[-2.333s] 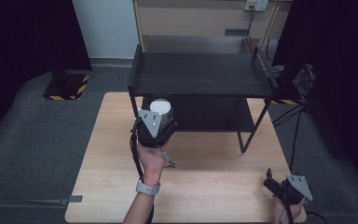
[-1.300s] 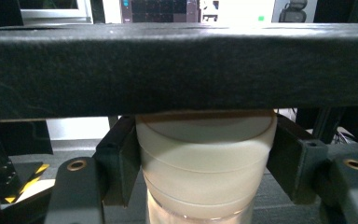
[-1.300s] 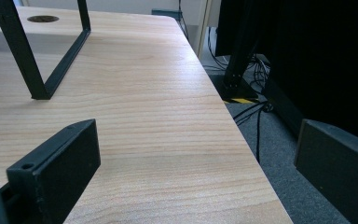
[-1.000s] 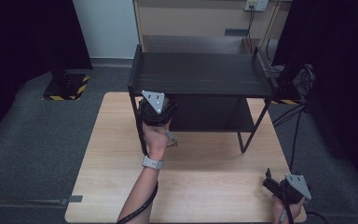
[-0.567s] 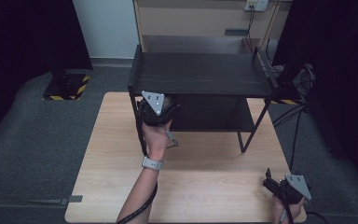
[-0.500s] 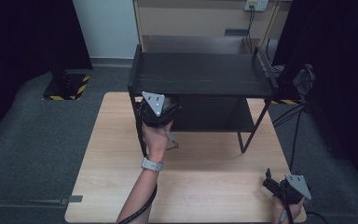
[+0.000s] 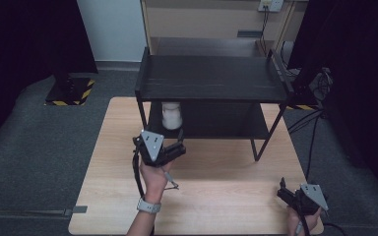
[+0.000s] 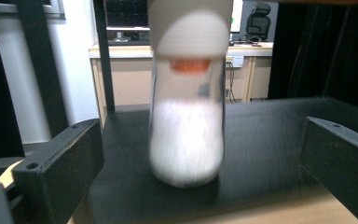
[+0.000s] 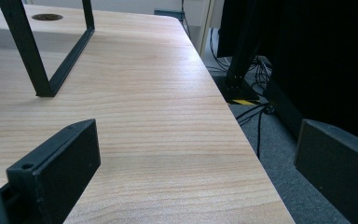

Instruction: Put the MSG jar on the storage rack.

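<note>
My left claw [image 7: 177, 147] has just been opening and now gapes wide and empty. The white plastic bottle [image 8: 188, 100] stands ahead of it on the black shelf's lower board [image 8: 261, 140]; placing looks done, only withdrawing left.

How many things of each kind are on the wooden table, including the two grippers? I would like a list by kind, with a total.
White bottle, on the lower shelf: 1
Black two-level rack: 1
Grippers: 2, the left gripper with jaws just opened wide and nothing between them, and the right gripper, also open
Total: 4
</note>
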Demonstrator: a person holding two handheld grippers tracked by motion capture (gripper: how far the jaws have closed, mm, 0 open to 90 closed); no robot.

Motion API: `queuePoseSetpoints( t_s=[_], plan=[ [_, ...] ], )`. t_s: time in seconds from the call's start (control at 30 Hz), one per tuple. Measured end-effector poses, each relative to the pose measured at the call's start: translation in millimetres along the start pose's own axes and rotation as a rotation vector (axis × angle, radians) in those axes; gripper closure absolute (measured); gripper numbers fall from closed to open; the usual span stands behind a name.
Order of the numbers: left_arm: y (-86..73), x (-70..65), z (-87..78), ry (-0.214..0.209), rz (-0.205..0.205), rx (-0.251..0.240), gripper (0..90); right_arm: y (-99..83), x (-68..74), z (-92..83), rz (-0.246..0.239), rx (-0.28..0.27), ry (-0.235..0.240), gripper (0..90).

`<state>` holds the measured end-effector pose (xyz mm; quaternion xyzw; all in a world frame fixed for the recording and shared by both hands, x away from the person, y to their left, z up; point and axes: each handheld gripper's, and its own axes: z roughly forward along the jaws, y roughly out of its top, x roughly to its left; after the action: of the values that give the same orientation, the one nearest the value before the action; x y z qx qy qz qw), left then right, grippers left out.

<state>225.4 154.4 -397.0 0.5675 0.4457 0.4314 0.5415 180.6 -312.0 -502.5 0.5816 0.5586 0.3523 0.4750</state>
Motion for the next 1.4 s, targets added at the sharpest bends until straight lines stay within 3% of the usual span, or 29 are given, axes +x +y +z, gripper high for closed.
queuePoseSetpoints(
  t_s=[0.1,0.23,0.3,0.43,0.67,0.77,0.87,0.9,1.0,1.2,1.4],
  plan=[
    [-20.9,9.7,-18.4,0.005,0.024,-0.006,0.0,-0.2,-0.3,-0.2,-0.004,-0.001,0.004,0.5],
    [-43.6,30.9,-37.2,0.033,-0.006,0.03,0.0,0.1,-0.2,-0.1,-0.009,0.001,0.005,0.5],
    [-54.1,41.1,-44.6,0.057,0.0,0.048,0.0,0.1,-0.1,-0.1,-0.009,0.001,0.006,0.5],
    [-75.2,62.7,-56.1,0.121,0.027,0.091,0.0,-0.3,-0.5,-0.5,-0.009,-0.002,0.009,0.5],
    [-100.3,101.6,-72.5,0.172,0.008,0.155,0.0,-0.8,-0.3,-0.6,-0.012,-0.004,0.01,0.5],
    [-108.0,115.7,-75.1,0.197,-0.025,0.19,0.0,-0.4,0.4,-0.4,-0.016,-0.002,0.008,0.5],
    [-110.1,130.7,-75.1,0.2,-0.116,0.225,0.0,-0.4,1.1,-0.3,-0.02,-0.001,0.005,0.5],
    [-113.2,131.5,-76.5,0.204,-0.121,0.201,0.0,-0.4,1.3,-0.4,-0.021,-0.001,0.005,0.5],
    [-112.6,131.3,-74.9,0.211,-0.117,0.212,0.0,-0.5,1.6,-0.3,-0.025,-0.002,0.005,0.5],
    [-111.3,126.4,-73.0,0.204,-0.069,0.227,0.0,-2.5,1.3,-1.2,-0.021,-0.014,0.004,0.5],
    [-110.4,124.4,-72.7,0.212,-0.067,0.233,0.0,-3.4,1.0,-1.5,-0.018,-0.019,0.003,0.5]
  ],
)
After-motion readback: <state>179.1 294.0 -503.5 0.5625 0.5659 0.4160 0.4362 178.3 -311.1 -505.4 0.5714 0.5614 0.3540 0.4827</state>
